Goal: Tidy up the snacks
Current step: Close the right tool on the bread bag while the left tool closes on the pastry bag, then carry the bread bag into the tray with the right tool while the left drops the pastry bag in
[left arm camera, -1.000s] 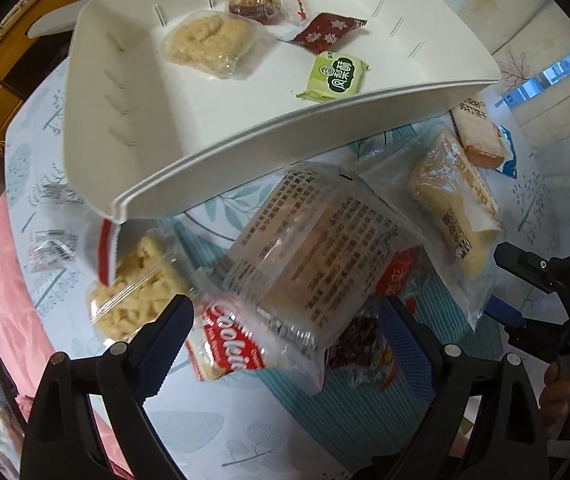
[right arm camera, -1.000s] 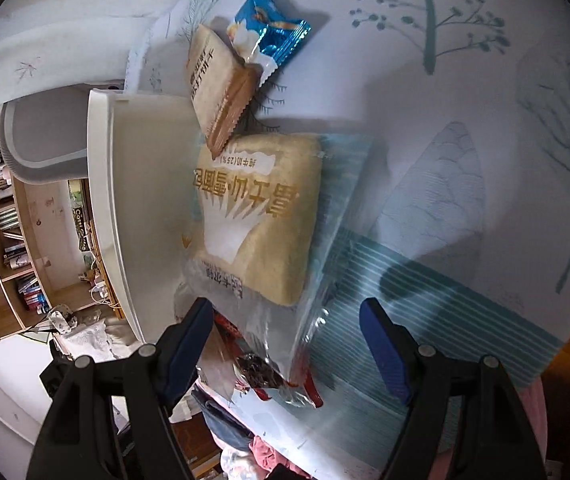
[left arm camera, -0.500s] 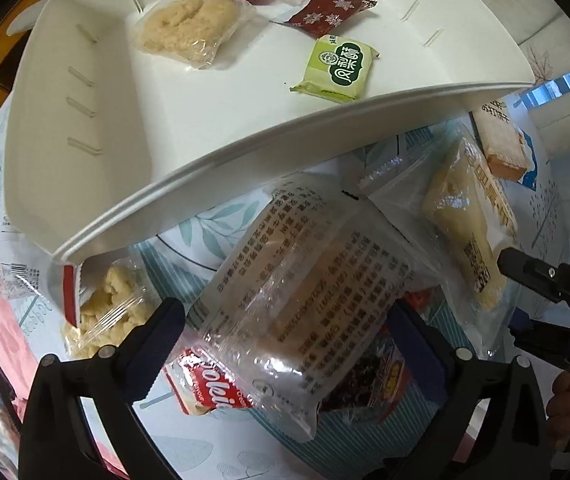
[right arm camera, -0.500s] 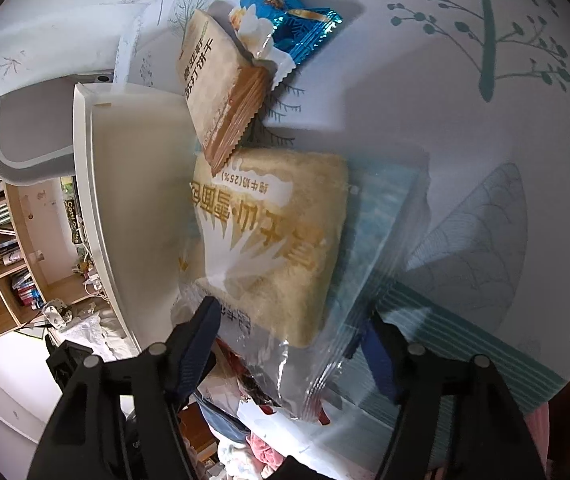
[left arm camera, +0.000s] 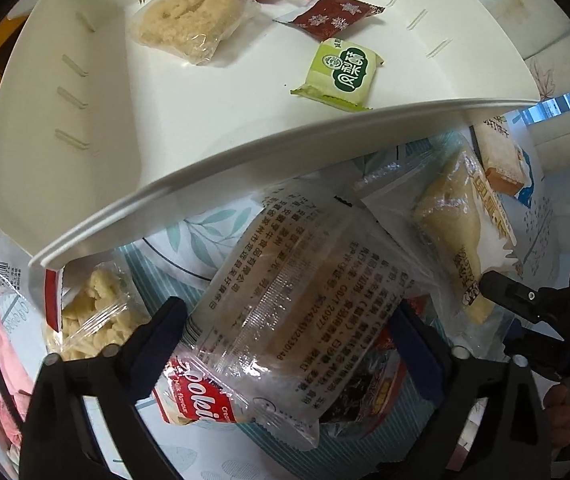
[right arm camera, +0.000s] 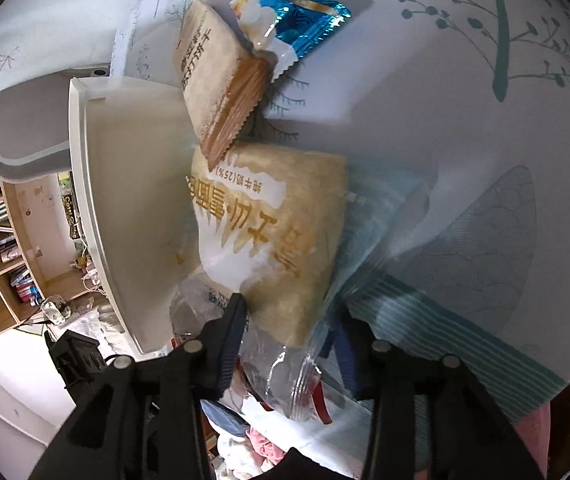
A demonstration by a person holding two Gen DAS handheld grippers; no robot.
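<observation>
Both grippers closing: left gripper (left arm camera: 293, 332) straddling clear bread pack (left arm camera: 297, 312), diagonal; right gripper (right arm camera: 289, 324) around toast pack (right arm camera: 281, 236)'s near end.

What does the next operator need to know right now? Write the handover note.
Left tongs: jaws closing around the clear-wrapped cake packet, pads not yet pressing.
Right tongs: jaws closing on the end of the bread bag, which lies between them.
White tray: holds four snacks, among them the green pastry packet and the red snowflake packet.
Left to do: the cake, the bread, the wafer bar, the blue packet and the other snacks on the tablecloth.
</observation>
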